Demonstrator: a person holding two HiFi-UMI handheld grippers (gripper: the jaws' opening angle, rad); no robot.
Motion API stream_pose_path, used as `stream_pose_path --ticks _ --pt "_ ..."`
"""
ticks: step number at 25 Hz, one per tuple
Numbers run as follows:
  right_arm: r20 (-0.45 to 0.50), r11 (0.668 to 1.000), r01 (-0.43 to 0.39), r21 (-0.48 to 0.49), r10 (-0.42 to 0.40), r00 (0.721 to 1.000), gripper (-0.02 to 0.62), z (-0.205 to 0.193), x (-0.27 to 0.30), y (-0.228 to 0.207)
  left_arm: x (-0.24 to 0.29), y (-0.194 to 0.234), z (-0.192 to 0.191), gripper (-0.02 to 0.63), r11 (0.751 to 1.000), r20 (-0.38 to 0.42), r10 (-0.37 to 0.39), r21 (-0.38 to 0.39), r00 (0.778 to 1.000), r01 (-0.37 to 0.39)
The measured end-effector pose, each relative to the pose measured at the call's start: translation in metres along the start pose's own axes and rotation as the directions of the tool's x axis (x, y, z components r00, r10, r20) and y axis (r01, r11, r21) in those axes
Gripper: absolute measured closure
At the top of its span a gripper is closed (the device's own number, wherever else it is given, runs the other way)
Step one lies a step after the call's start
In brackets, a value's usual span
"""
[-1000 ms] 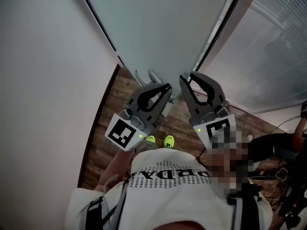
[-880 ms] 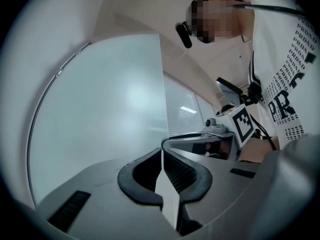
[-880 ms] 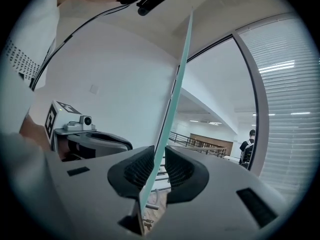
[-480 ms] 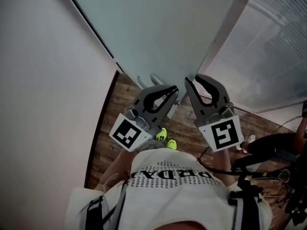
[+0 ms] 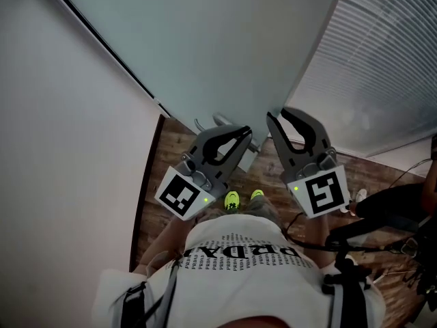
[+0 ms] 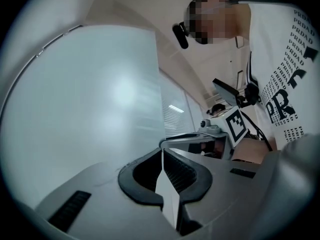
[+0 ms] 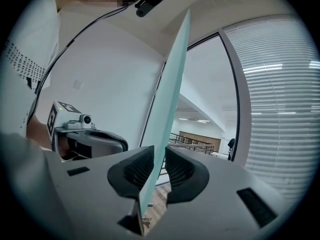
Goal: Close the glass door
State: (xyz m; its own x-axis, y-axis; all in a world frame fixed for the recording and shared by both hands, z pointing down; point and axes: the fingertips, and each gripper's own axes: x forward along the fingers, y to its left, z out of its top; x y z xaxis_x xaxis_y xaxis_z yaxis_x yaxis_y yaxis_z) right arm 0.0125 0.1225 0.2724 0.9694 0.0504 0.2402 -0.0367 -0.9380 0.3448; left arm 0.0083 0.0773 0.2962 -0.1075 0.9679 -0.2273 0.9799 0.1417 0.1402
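The frosted glass door (image 5: pixel 225 39) fills the upper middle of the head view. Its free edge runs down to my right gripper (image 5: pixel 272 117). In the right gripper view the door's edge (image 7: pixel 175 74) passes straight between the two jaws, and my right gripper (image 7: pixel 159 154) is shut on it. My left gripper (image 5: pixel 244 130) is beside it to the left, jaws shut with nothing held, near a silver metal fitting (image 5: pixel 217 121) at the door's foot. In the left gripper view the door's face (image 6: pixel 90 94) lies just left of my left gripper (image 6: pixel 162 152).
A white wall (image 5: pixel 61 149) stands on the left and a window with blinds (image 5: pixel 389 67) on the right. The floor (image 5: pixel 153 183) is wood planks, with the person's yellow-green shoes (image 5: pixel 232 200) close to the door. Cables and dark gear (image 5: pixel 403 251) lie at lower right.
The door panel has swung and now covers more of the view; its dark left frame line has slid up and left. Both grippers shifted slightly right, and the feet stepped.
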Motion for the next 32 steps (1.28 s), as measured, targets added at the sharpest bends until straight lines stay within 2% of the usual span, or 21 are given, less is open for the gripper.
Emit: stream_pose_path --ticks 4,10,15,23,29,32 --pt "0.011 0.999 -0.006 -0.05 0.007 1.0 0.543 0.005 -0.001 0.002 0.005 0.006 0.005 0.6 1.0 0.036 0.002 0.025 0.999 -0.003" --pt "-0.061 0.993 -0.022 -0.116 0.015 0.998 0.543 -0.013 0.0 0.006 0.012 0.008 -0.012 0.6 1.0 0.106 0.015 -0.004 0.994 -0.015" --pt "0.017 0.99 -0.017 -0.143 0.02 1.0 0.543 0.001 0.002 0.007 0.01 0.008 -0.003 0.6 0.996 0.136 0.03 0.076 0.99 -0.04" --pt "0.005 0.992 -0.023 -0.123 0.024 1.0 0.543 0.004 0.0 0.005 0.003 0.004 -0.005 0.6 0.997 0.121 0.041 0.06 0.992 -0.049" --pt "-0.027 0.996 -0.042 -0.078 0.04 0.999 0.543 -0.002 0.001 0.006 0.003 0.005 -0.007 0.603 0.999 0.073 0.033 0.032 0.997 -0.036" --pt "-0.022 0.997 -0.045 -0.058 0.044 0.999 0.543 0.0 0.001 0.005 0.004 0.004 -0.006 0.603 0.999 0.04 0.021 0.048 0.999 -0.023"
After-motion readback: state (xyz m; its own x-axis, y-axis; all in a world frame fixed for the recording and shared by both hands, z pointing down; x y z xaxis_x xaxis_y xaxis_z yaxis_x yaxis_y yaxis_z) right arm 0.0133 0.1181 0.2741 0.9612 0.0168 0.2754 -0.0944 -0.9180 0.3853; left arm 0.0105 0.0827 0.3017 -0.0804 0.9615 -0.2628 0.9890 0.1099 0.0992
